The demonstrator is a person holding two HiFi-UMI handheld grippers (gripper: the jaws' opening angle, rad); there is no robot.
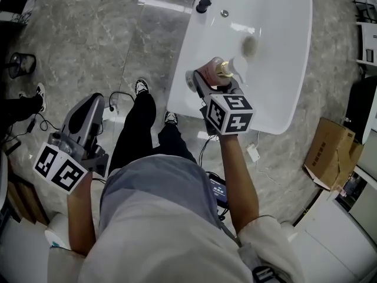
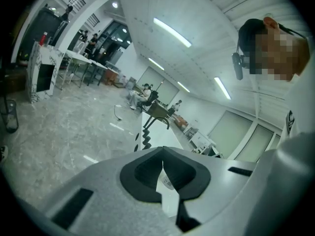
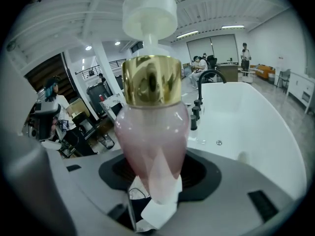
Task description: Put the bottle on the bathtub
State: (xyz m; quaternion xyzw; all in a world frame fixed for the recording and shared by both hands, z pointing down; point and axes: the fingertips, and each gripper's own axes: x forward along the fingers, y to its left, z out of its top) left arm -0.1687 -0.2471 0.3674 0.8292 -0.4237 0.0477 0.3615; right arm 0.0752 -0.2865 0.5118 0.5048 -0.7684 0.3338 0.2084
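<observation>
Gripping the pink bottle [image 3: 151, 132] above the bathtub [image 1: 283, 52] edge, right claw [image 3: 153, 183]; left claw [image 2: 163, 177] closed, well aside.

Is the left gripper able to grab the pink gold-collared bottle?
Probably not: the right gripper clamps the pink gold-collared bottle over the white bathtub, while the left gripper hangs shut across the person's body.

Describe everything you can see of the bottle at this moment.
The bottle has a translucent pink body that narrows toward its base, a shiny gold collar and a white pump head. The right tool clamps its lower body, with the pump end pointing away from the tool. In the head view it sits over the near edge of the white bathtub; contact with the tub cannot be told.
</observation>
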